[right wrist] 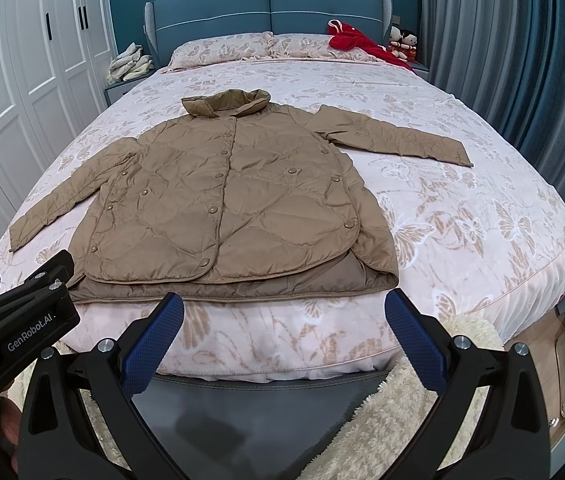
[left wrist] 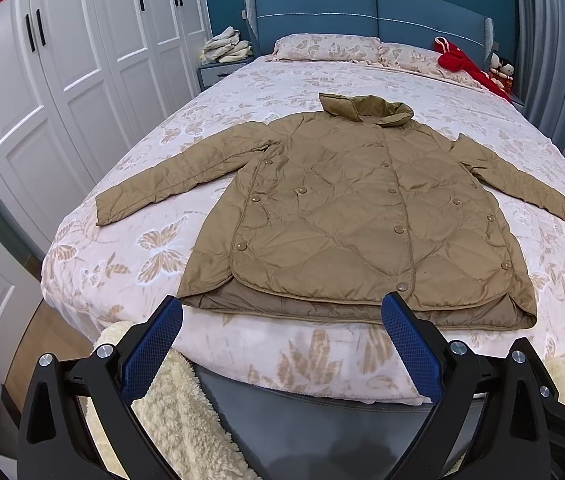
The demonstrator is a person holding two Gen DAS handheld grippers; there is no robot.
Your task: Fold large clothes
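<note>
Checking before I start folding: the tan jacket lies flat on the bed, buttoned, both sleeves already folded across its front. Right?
Not quite. The jacket lies flat on the bed, buttoned, but both sleeves are spread outward to the sides, not folded across its front. The left wrist view shows it.

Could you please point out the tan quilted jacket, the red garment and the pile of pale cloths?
Tan quilted jacket [left wrist: 346, 208]: left wrist view, front panel.
Red garment [right wrist: 348, 40]: right wrist view, bunched middle, by the pillows.
Pile of pale cloths [left wrist: 228, 46]: left wrist view, middle.
</note>
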